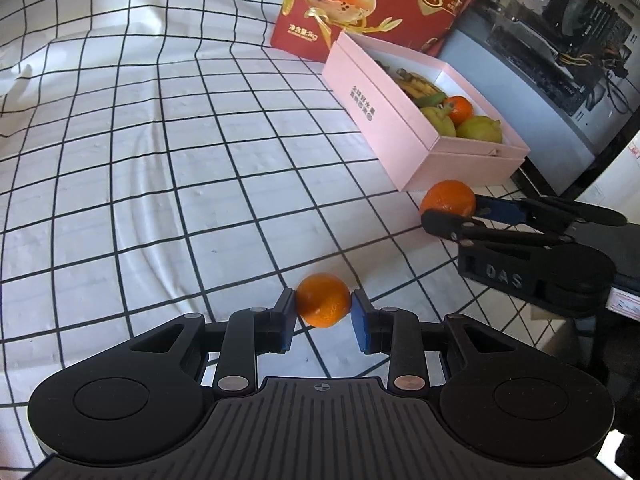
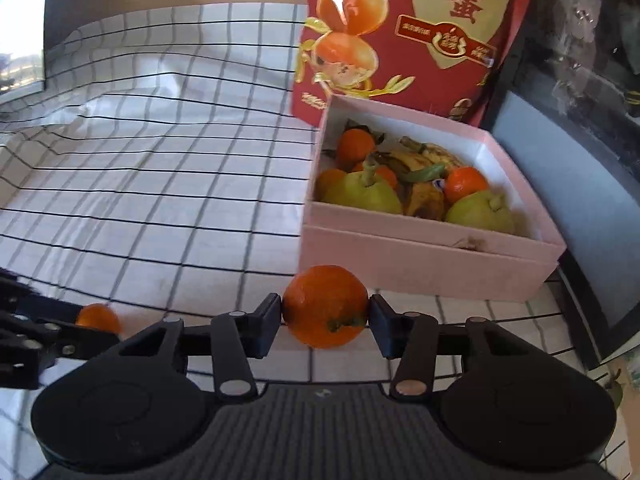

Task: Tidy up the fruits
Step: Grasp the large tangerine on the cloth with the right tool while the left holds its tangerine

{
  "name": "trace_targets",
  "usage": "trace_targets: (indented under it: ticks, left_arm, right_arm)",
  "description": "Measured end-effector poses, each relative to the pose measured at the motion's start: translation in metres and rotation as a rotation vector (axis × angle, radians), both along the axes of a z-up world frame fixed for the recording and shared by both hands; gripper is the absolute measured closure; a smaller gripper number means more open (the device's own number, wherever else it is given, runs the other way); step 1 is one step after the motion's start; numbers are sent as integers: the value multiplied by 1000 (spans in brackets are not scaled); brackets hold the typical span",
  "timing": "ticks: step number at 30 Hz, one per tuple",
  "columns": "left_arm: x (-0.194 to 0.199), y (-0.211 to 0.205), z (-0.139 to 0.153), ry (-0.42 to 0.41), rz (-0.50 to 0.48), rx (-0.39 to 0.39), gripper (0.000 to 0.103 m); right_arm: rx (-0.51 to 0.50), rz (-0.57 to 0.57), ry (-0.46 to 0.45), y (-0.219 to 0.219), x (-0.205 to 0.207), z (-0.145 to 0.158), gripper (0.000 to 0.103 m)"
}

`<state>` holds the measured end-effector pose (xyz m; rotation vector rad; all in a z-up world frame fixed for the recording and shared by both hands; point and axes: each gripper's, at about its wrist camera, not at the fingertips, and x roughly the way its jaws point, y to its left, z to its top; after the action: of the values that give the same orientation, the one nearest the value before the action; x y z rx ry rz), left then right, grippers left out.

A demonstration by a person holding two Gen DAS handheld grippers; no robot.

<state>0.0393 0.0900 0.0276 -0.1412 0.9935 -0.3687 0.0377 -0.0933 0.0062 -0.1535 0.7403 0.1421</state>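
Note:
My left gripper (image 1: 323,307) is shut on a small orange (image 1: 323,300) just above the checked cloth. My right gripper (image 2: 325,314) is shut on a bigger orange (image 2: 325,306) in front of the pink box (image 2: 424,268). The right gripper (image 1: 450,210) and its orange (image 1: 448,198) also show in the left wrist view, near the corner of the pink box (image 1: 376,120). The left orange (image 2: 98,319) shows at the left of the right wrist view. The box holds oranges, green pears (image 2: 362,194) and bananas (image 2: 424,160).
A red printed bag (image 2: 404,36) stands behind the box. A dark cabinet with a grey panel (image 2: 576,208) stands to the right. The white cloth with black grid lines (image 1: 160,160) spreads out to the left, wrinkled in places.

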Motion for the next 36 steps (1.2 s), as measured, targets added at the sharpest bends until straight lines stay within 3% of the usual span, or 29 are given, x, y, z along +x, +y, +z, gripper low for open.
trace_targets:
  ticks: [7, 12, 23, 28, 36]
  left_arm:
    - [-4, 2, 1, -19, 8, 39, 68]
    - [-6, 3, 2, -25, 0, 52, 68]
    - [-7, 1, 1, -32, -13, 68, 68]
    - [-7, 1, 2, -36, -19, 72, 67]
    - [-13, 3, 1, -57, -55, 84, 67]
  right_arm:
    - [-12, 109, 45, 20, -24, 11, 56]
    - [-24, 122, 106, 21, -29, 9, 55]
    - [-42, 104, 75, 27, -27, 5, 53]
    - [-45, 103, 59, 29, -26, 2, 40]
    - [-34, 87, 56, 25, -23, -1, 40]
